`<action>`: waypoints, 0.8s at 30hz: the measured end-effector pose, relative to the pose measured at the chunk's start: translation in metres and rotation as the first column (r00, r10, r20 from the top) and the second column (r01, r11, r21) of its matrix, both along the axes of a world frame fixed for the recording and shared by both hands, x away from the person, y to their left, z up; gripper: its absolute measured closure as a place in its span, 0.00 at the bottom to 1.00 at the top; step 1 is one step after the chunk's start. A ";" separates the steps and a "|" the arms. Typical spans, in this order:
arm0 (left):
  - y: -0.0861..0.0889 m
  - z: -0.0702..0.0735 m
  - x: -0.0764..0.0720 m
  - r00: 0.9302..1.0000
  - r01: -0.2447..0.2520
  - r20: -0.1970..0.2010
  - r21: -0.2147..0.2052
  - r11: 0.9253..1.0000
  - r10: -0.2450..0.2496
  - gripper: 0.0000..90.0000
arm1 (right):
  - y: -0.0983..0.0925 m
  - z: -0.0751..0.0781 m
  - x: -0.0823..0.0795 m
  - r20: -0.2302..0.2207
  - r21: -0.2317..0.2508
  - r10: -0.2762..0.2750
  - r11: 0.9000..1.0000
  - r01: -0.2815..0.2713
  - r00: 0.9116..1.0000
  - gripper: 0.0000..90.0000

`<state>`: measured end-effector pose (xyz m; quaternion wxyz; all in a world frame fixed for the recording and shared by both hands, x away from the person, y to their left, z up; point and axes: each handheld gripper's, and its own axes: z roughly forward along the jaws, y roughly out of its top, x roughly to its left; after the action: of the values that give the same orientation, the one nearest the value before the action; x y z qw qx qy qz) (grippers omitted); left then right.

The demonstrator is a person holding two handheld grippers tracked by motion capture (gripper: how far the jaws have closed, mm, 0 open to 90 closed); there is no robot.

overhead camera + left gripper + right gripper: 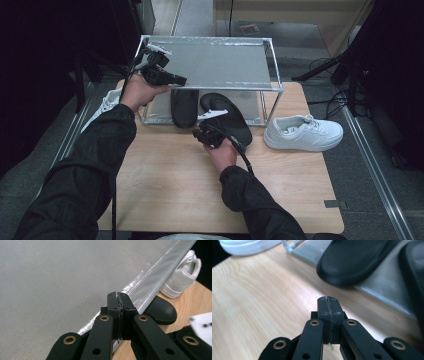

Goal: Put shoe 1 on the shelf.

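Black shoe (232, 120) is seen lying on its side at the front edge of the rack (272, 65), toe toward 5 o'clock, heel end under the rack's top shelf. A second black shoe (184, 107) is set just beside it at 9 o'clock, on the rack's lower shelf. In the right gripper view the black shoe's toe (352, 262) is seen resting on the grey lower shelf, ahead of the fingers.

Right gripper (204, 134) is held low over the wooden surface (165, 185), just at the shoe's 8 o'clock side, pointed toward 11 o'clock. Whether it touches the shoe cannot be told. Its fingers (323, 307) are pressed fully together, nothing gripped. Right hand (222, 152) is wrapped round the gripper body, forearm entering from 5 o'clock, sleeve black, cable trailed back along the wrist.

Left gripper (181, 80) is held higher, at the rack's top-shelf front edge, near its left corner, pointed toward 3 o'clock. Its fingers (112, 305) are closed tight with nothing between them, tips seen against the foil-edged shelf rim. Left hand (140, 92) is raised, wrist roughly level, forearm coming in from 7 o'clock.

White sneaker (304, 132) is stood upright on the surface at 3 o'clock of the rack, well apart from both grippers. Another white shoe (107, 102) is partly seen at 9 o'clock, behind the left forearm.
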<state>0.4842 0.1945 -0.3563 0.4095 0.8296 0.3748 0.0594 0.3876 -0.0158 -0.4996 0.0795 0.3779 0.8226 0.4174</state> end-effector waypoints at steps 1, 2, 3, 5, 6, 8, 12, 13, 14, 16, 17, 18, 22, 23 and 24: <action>0.001 0.000 0.001 1.000 0.003 -0.001 -0.004 1.000 -0.003 0.99 | -0.005 0.001 -0.003 0.005 -0.008 0.007 1.000 -0.007 1.000 1.00; 0.001 0.000 0.001 1.000 0.001 -0.001 -0.005 1.000 -0.001 0.99 | -0.011 0.002 -0.006 0.008 -0.012 0.008 1.000 -0.008 1.000 1.00; 0.001 0.000 0.001 1.000 0.002 -0.002 -0.004 1.000 -0.002 0.99 | -0.016 0.002 -0.009 0.009 -0.013 0.007 1.000 -0.007 1.000 1.00; 0.000 0.000 0.001 1.000 0.000 -0.001 -0.001 1.000 0.000 0.99 | -0.026 0.004 -0.013 0.001 -0.003 0.001 1.000 -0.001 1.000 1.00; 0.000 0.000 0.000 1.000 0.000 -0.002 0.000 1.000 0.000 0.99 | -0.032 0.005 -0.014 0.004 0.002 0.000 1.000 0.000 1.000 1.00; -0.001 0.000 0.000 1.000 -0.005 0.003 0.007 1.000 0.005 0.99 | -0.042 0.006 -0.018 -0.002 0.007 -0.008 1.000 0.008 1.000 1.00; -0.001 0.001 -0.001 1.000 0.001 0.009 0.021 1.000 -0.001 0.99 | -0.065 0.008 -0.027 0.012 0.009 -0.025 1.000 0.025 1.000 1.00; -0.002 0.001 0.000 1.000 -0.002 0.005 0.017 1.000 0.002 0.99 | -0.069 0.008 -0.028 0.014 0.011 -0.030 0.999 0.030 0.999 1.00; -0.002 0.001 0.000 1.000 0.000 0.002 0.017 1.000 0.000 0.99 | -0.076 0.008 -0.031 0.013 0.009 -0.039 0.999 0.039 0.999 1.00; -0.002 0.002 0.001 1.000 0.001 0.001 0.018 1.000 -0.001 0.99 | -0.086 0.007 -0.034 0.014 0.012 -0.049 0.999 0.049 0.999 1.00; -0.002 0.002 0.001 1.000 0.003 0.002 0.023 1.000 -0.003 0.99 | -0.092 0.007 -0.035 0.013 0.013 -0.057 0.998 0.056 0.998 1.00; -0.002 0.002 0.001 1.000 0.005 0.002 0.027 1.000 -0.005 0.99 | -0.097 0.005 -0.037 0.010 0.012 -0.060 0.998 0.060 0.998 1.00; -0.003 0.002 0.001 1.000 0.005 0.011 0.030 1.000 -0.005 0.99 | -0.124 -0.002 -0.047 0.009 -0.005 -0.094 0.996 0.094 0.996 1.00; -0.002 0.002 0.001 1.000 0.006 0.012 0.029 1.000 -0.007 0.99 | -0.130 -0.004 -0.050 0.007 -0.004 -0.103 0.995 0.103 0.995 1.00; -0.002 0.002 0.001 1.000 0.012 0.011 0.030 0.999 -0.013 0.99 | -0.134 -0.005 -0.051 0.003 -0.006 -0.105 0.994 0.105 0.994 1.00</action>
<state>0.4856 0.1928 -0.3545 0.3994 0.8377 0.3664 0.0671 0.3365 -0.1503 -0.5048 0.1036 0.4200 0.8028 0.4104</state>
